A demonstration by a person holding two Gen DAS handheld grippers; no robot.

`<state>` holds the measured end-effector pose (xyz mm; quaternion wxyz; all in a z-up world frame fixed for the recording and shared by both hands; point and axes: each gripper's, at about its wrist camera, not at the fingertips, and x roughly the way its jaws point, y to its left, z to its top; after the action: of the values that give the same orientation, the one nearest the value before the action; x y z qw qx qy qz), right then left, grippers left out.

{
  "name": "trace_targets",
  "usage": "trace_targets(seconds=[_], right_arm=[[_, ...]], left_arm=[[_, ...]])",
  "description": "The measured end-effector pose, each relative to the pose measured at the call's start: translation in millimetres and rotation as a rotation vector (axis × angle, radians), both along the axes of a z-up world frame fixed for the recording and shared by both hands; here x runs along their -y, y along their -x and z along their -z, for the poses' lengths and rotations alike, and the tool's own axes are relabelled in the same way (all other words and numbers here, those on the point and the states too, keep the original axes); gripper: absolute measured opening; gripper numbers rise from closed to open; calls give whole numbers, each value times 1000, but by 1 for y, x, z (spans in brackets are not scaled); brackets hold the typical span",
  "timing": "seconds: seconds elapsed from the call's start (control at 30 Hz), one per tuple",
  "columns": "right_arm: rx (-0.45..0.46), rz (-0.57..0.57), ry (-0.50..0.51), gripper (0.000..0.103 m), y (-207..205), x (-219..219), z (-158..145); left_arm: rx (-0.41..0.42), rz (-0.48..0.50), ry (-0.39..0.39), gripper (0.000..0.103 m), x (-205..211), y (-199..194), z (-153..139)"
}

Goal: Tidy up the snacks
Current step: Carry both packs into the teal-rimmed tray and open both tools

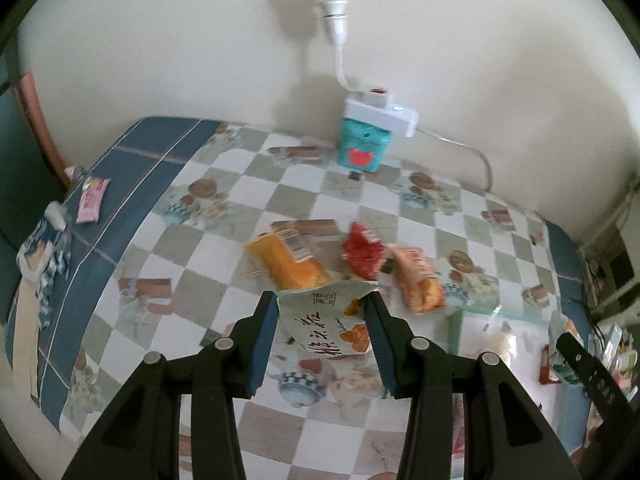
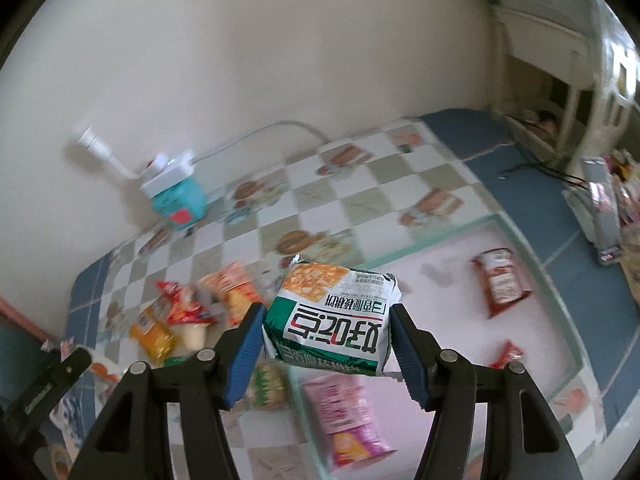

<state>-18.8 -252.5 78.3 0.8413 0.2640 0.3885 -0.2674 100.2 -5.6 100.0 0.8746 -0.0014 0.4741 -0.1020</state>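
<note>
1. Left wrist view: left tool (image 1: 322, 304) pinches a pale green packet (image 1: 325, 322) above the checkered surface (image 1: 208, 224); an orange packet (image 1: 286, 258) and red packet (image 1: 362, 254) lie loose beyond.
2. Right wrist view: right tool (image 2: 326, 320) clamps a green-white biscuit pack (image 2: 334, 322) over the clear tray (image 2: 568, 340), holding a pink packet (image 2: 344, 420) and red packet (image 2: 500, 282). Sorting seems partway.

We are in a home, most likely a plain living room or bedroom corner. We see a table (image 1: 168, 184) covered with a checked oilcloth printed with food pictures, standing against a bare cream wall (image 1: 160, 48). A white power strip (image 1: 380, 114) lies on a small teal box (image 1: 362, 148) with a lamp socket (image 1: 334, 4) plugged in, and white furniture (image 2: 560, 80) stands at the side.
</note>
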Motion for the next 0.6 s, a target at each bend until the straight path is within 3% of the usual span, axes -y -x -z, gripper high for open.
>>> trace_targets(seconds=[0.6], right_arm=[[24, 300, -13, 65, 84, 79, -10]], left_arm=[[20, 421, -12, 47, 145, 81, -7]])
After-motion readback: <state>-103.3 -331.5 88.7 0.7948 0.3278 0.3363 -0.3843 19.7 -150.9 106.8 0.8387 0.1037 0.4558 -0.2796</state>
